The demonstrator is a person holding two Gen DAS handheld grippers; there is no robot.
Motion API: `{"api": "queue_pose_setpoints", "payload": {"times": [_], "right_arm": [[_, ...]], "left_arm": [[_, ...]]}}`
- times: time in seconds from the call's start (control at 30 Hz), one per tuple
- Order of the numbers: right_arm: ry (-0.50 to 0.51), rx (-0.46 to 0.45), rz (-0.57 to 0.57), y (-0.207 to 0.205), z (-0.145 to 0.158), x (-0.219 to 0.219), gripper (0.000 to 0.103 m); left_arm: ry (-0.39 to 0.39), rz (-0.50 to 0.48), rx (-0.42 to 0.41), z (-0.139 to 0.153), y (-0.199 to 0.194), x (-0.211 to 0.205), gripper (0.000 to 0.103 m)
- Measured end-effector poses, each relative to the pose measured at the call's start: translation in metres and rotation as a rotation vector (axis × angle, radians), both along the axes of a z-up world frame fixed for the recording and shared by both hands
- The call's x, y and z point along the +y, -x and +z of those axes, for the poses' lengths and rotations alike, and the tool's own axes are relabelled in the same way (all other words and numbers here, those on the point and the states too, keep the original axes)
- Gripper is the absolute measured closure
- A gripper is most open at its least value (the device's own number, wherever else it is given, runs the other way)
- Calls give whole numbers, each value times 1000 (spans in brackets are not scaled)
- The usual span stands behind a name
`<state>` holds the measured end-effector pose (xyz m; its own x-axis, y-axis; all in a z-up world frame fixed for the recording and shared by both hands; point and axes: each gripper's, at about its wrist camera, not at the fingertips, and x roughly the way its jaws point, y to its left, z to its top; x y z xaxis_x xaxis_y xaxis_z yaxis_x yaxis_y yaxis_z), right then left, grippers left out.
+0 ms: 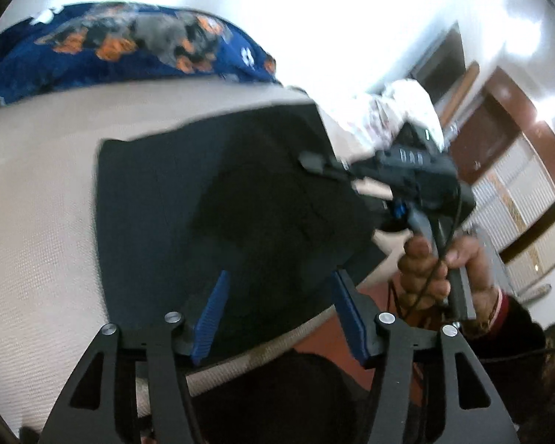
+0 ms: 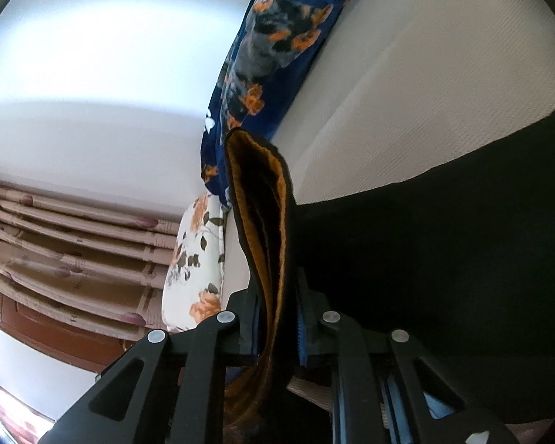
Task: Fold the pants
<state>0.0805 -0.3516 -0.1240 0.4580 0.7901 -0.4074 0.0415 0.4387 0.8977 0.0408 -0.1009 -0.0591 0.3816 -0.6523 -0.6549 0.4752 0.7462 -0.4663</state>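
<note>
The black pants (image 1: pixel 218 199) lie folded on the cream mattress (image 1: pixel 37 222). My left gripper (image 1: pixel 279 285) is open above their near edge, its blue pads (image 1: pixel 212 307) apart with nothing between them. My right gripper (image 2: pixel 277 318) is shut on a raised fold of the pants (image 2: pixel 266 222) that shows an orange-brown lining; the rest of the pants (image 2: pixel 444 240) spreads to the right. In the left wrist view the right gripper's body (image 1: pixel 418 177) is at the pants' far right edge, held by a hand.
A blue floral blanket (image 1: pixel 129 44) lies along the mattress's far side and also shows in the right wrist view (image 2: pixel 270 55). A white floral pillow (image 2: pixel 196 259) sits by the mattress's end. Curtains (image 2: pixel 74 229) and a brown door (image 1: pixel 481 137) stand beyond.
</note>
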Motion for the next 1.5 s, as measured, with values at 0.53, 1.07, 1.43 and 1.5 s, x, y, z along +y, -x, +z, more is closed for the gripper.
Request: {"api": "queue_pose_setpoints", "payload": {"times": [0.53, 1.07, 1.43, 1.5], "right_arm": [[-28, 36, -149, 19, -22, -82, 89], [-48, 67, -228, 36, -43, -119, 89], [14, 84, -259, 40, -59, -141, 85], [26, 81, -329, 50, -52, -158, 85]], "left_arm": [[50, 159, 116, -23, -31, 44, 40], [-58, 96, 113, -31, -33, 22, 40], [-80, 93, 158, -41, -39, 19, 38], [-79, 90, 155, -40, -38, 18, 38]]}}
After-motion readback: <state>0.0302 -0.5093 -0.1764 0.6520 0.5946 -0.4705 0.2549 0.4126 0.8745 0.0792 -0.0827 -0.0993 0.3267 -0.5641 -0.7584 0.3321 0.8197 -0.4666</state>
